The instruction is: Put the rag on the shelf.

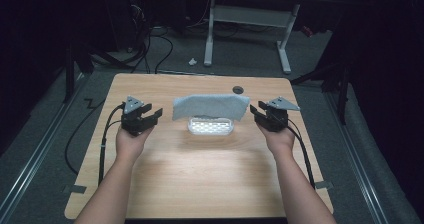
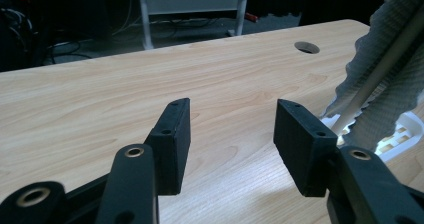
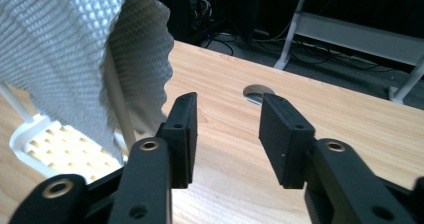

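A grey waffle-weave cloth point(image 1: 210, 105) hangs draped over a white rack point(image 1: 211, 126) at the middle of the wooden table point(image 1: 200, 169). My left gripper point(image 1: 147, 115) is held just left of the cloth, open and empty, its jaws pointing toward it. My right gripper point(image 1: 257, 112) sits just right of the cloth, open too, with nothing between its jaws. The left gripper view has the cloth point(image 2: 395, 69) and a white rack post point(image 2: 372, 79) at the right edge, past the left gripper point(image 2: 232, 129). In the right gripper view the cloth point(image 3: 65, 54) hangs at left over the rack base point(image 3: 55, 149), beside the right gripper point(image 3: 227, 131).
A round cable hole point(image 1: 238, 89) lies in the table behind the cloth. Bare wood stretches in front of the rack toward the near edge. A white-legged desk point(image 1: 250, 29) stands on the carpet beyond the table, with cables on the floor at left.
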### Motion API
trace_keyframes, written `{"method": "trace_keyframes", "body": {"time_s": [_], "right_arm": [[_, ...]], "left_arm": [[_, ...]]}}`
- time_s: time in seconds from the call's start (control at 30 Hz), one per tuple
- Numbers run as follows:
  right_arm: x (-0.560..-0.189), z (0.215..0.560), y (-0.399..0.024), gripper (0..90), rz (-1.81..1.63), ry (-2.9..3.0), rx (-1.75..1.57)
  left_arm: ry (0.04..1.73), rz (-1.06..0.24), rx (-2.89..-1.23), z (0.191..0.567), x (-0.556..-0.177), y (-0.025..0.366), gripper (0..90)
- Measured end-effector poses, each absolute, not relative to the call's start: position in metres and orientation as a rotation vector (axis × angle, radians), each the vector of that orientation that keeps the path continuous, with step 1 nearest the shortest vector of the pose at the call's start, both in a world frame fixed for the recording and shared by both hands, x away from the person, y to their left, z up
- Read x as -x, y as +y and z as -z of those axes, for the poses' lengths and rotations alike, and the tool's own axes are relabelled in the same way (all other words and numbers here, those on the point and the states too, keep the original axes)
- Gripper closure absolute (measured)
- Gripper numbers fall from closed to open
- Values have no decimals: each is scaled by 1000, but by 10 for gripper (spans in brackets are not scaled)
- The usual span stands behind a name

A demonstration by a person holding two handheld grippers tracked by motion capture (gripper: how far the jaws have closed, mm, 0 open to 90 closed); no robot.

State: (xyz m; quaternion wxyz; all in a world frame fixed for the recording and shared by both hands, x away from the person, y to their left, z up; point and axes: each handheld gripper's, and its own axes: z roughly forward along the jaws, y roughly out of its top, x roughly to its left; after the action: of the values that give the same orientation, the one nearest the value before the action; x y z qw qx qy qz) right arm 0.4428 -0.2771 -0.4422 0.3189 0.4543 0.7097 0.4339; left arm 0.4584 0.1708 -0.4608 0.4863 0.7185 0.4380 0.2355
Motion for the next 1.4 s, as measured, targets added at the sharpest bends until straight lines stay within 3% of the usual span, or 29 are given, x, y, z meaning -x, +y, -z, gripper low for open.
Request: {"method": "trace_keyframes", "body": {"time_s": [0.4, 0.63, 0.8, 0.93, 0.97, 1.0, 1.07, 1.13, 1.4], "right_arm": [[-392, 428, -284, 489, -1180, 1895, -1108], [-343, 427, -280, 409, -1200, 1932, -1024], [-315, 451, -269, 332, -1131, 1981, -1102], [-288, 484, -257, 299, -1146, 2016, -1178], [-280, 496, -256, 311, -1188, 2008, -1225], [-269, 511, -258, 351, -1247, 1997, -1287], [-268, 514, -252, 279, -1189, 2131, -1250], [-264, 512, -250, 319, -1116, 2099, -1091], [-267, 521, -256, 295, -1178, 2096, -1186]], "left_arm": [[1023, -559, -1731, 459, -398, 189, 455], [974, -519, -1768, 463, -347, 181, 420], [980, -429, -1888, 482, -324, 149, 363], [1014, -242, -1871, 509, -304, 128, 424], [995, -195, -1950, 516, -302, 120, 446], [971, -199, -2018, 518, -301, 115, 414], [925, -267, -2081, 520, -296, 109, 377], [927, -278, -2066, 518, -295, 107, 369], [938, -271, -2017, 518, -300, 106, 351]]}}
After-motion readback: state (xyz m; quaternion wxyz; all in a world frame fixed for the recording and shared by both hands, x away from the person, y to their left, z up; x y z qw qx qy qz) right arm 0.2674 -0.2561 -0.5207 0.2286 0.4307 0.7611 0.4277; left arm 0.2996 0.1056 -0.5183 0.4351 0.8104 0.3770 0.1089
